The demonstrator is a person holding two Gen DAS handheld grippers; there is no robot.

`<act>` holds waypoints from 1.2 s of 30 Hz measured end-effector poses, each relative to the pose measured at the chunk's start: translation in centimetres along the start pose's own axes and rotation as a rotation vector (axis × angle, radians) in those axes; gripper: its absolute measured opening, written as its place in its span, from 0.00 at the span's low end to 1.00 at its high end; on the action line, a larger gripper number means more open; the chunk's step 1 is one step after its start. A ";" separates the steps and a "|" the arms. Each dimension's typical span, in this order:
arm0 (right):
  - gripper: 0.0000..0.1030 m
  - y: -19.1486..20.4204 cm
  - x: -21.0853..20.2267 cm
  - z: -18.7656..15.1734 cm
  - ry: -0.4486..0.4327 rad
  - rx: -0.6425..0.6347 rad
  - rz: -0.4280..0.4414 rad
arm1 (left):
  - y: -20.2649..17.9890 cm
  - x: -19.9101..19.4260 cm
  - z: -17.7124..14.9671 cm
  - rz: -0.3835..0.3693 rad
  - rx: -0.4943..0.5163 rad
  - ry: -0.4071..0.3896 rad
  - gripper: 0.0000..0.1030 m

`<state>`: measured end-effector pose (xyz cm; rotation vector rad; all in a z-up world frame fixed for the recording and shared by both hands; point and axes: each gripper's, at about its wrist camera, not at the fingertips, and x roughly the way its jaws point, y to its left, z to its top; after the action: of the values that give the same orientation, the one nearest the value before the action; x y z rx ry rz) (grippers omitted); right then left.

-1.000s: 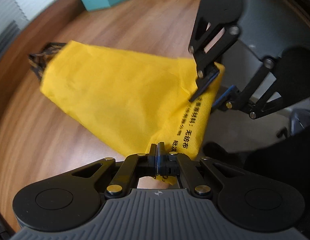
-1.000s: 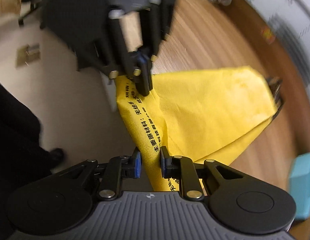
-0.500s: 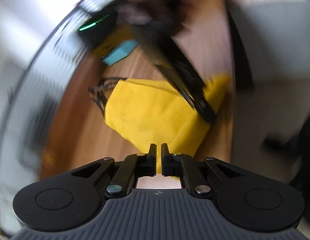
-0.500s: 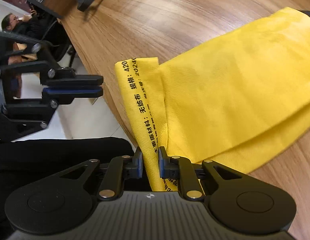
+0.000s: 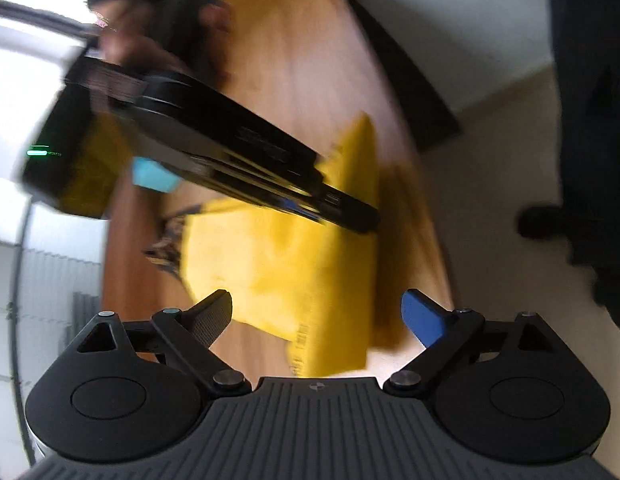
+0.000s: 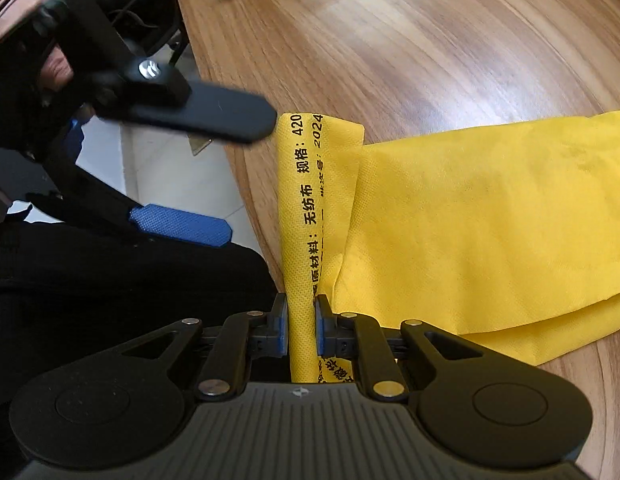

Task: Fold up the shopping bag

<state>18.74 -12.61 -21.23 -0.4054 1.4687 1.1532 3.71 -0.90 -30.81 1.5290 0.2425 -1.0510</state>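
The yellow shopping bag [image 6: 469, 220] lies folded on the wooden table [image 6: 389, 40], its printed edge hanging over the near table edge. My right gripper [image 6: 302, 320] has that printed edge between its blue pads; the jaws are closing and press on it. My left gripper [image 5: 317, 308] hovers over the bag [image 5: 302, 264] with its jaws opening wide and nothing touching the pads. In the right wrist view the left gripper [image 6: 248, 178] stands spread beside the bag's folded corner. The right gripper [image 5: 349, 212] crosses the left wrist view, blurred. The bag's patterned handles [image 5: 166, 240] stick out at the far end.
A teal box [image 5: 154, 174] sits on the table beyond the bag. The table's curved edge runs close beside both grippers, with pale floor [image 5: 489, 160] below. A person's dark-clad legs [image 6: 110, 280] and a shoe [image 5: 541, 220] are near the edge. Office chairs [image 6: 150, 32] stand further back.
My left gripper let go of the bag's corner, rolled and spread wide. The right gripper swung over the table with the printed edge still in its jaws, and the bag now lies flat.
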 end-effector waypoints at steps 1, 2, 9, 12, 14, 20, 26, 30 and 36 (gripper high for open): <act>0.13 0.4 -0.1 0.1 -0.002 -0.016 -0.004 | -0.2 0.3 0.1 -0.012 0.006 0.012 0.75; 0.13 0.7 -0.2 0.1 -0.003 -0.026 0.000 | 0.0 0.8 0.1 -0.041 -0.001 0.029 0.54; 0.13 1.9 -0.3 0.3 -0.009 -0.049 0.015 | 4.4 2.4 0.6 -0.326 -0.210 0.075 0.12; 0.16 2.0 -0.3 -0.1 -0.031 -0.043 0.034 | 6.4 3.4 0.2 -0.447 -0.296 0.074 0.11; 0.28 1.9 -0.5 -0.7 -0.064 -0.035 0.020 | 7.4 4.2 -0.2 -0.512 -0.340 0.067 0.11; 0.38 1.8 -1.0 -4.3 -0.221 -0.056 -0.075 | 9.8 6.3 -1.6 -0.754 -0.478 0.097 0.10; 0.38 3.2 -0.5 -8.2 -0.367 -0.163 -0.226 | 11.5 8.2 -2.1 -0.877 -0.542 0.106 0.10; 0.38 3.8 0.9 -9.1 -0.417 -0.241 -0.277 | 12.7 9.6 -3.1 -0.975 -0.630 0.113 0.10; 0.40 1.0 1.2 -10.3 -0.487 -0.183 -0.190 | 13.6 11.4 -5.1 -1.092 -0.775 0.115 0.11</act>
<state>11.89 -20.20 -23.41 -0.3496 0.8870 1.1386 21.77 -4.72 -30.24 0.6704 1.4933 -1.4276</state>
